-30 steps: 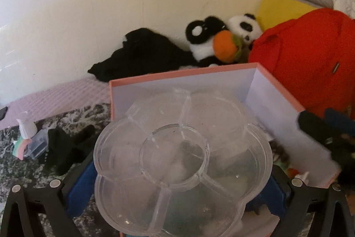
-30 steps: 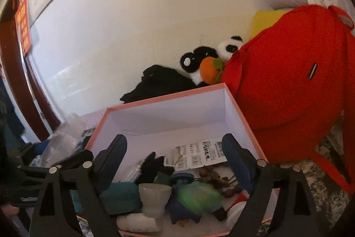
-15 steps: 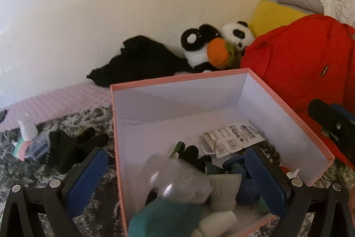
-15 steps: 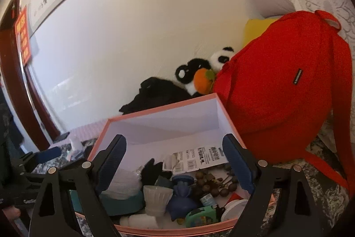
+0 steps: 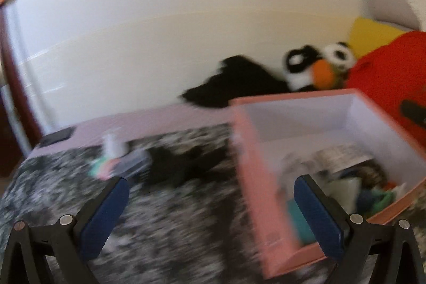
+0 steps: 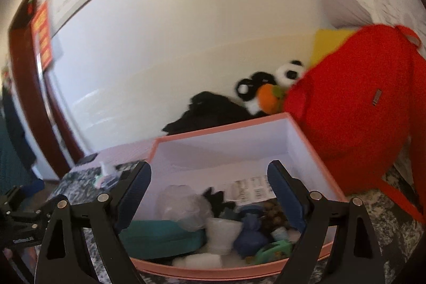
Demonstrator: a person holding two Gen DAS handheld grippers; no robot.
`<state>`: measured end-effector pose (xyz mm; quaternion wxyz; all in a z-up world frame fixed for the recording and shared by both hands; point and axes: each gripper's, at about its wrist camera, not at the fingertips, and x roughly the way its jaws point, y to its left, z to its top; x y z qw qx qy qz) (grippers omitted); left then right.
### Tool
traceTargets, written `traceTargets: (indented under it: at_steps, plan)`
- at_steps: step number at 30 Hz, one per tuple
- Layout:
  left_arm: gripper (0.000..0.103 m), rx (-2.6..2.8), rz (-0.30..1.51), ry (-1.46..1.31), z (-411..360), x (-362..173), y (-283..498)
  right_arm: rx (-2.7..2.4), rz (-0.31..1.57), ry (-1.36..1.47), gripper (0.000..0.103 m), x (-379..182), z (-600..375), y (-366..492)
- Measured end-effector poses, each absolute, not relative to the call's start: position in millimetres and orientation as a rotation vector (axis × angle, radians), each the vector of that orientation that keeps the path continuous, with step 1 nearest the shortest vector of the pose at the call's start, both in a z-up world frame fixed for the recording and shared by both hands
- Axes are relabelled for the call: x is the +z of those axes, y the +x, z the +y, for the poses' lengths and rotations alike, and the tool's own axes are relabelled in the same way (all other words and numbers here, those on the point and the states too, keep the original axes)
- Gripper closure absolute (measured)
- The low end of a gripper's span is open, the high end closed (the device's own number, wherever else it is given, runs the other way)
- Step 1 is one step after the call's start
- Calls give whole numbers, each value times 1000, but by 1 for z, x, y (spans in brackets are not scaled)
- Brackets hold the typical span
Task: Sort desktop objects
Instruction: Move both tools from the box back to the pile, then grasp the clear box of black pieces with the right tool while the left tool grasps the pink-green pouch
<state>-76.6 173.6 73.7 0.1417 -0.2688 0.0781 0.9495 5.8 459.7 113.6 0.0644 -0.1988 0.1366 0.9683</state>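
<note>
Left gripper point(image 5: 210, 206) and right gripper point(image 6: 209, 193): jaws wide apart, holding nothing. The pink box point(image 6: 223, 135) on the worktop point(image 5: 173, 217) holds a clear plastic tray point(image 6: 183, 204), a teal pouch point(image 6: 159, 236), and a white cup point(image 6: 222, 230). A small bottle point(image 5: 113, 145) stands outside, left of the box. It is probably light, rigid and slippery; take hold across the body.
</note>
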Motion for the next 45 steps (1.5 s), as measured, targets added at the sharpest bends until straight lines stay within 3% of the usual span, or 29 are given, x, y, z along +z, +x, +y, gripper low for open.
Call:
traceTargets:
  at_steps: [9,18,22,30,35,41,45]
  plan:
    - [1,2908,74,-1000,20,17,-94,3130,167,-712,6,102,332,-18]
    - [1,2876,-44,-1100,-43,-30,-135,3194,-233,-973,5,37,187,-59]
    - [1,2793,8,-1120,-35,-45,-170,3124,-201,-1081,5,9,171,-90]
    - [1,2672,15,-1158,-13,-66,-263,2988,85,-1266,5,-37,173,-182]
    - [1,2607,-23,-1231,-5,-89,-336,2970,-17,-1237,5,-38,160,-251]
    - [1,2538,215,-1253,20,-115,-379,2940,-151,-1281,5,-53,153,-322]
    - [1,2519,187,-1234,22,-113,-396,2935,-176,-1295,5,-64,154,-353]
